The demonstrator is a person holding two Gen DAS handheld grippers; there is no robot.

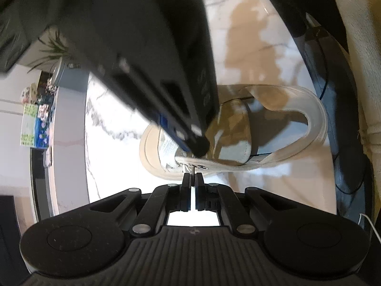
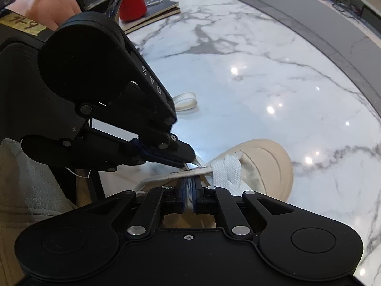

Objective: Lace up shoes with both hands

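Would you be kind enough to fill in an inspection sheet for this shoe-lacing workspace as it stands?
Surface: white marble table, glossy, with lamp glints.
Job's things: beige shoe lying on the table; white lace crosses near its toe, a loose lace loop lies beyond.
Clutter: red cup on a flat board at the far edge.
Grippers: left gripper shut on a lace tip at the eyelet row; right gripper shut on lace strands.
Cables: dark cable along the table's edge; thin white wire beside it.
Surroundings: potted plant, coloured boxes; person's light sleeve.
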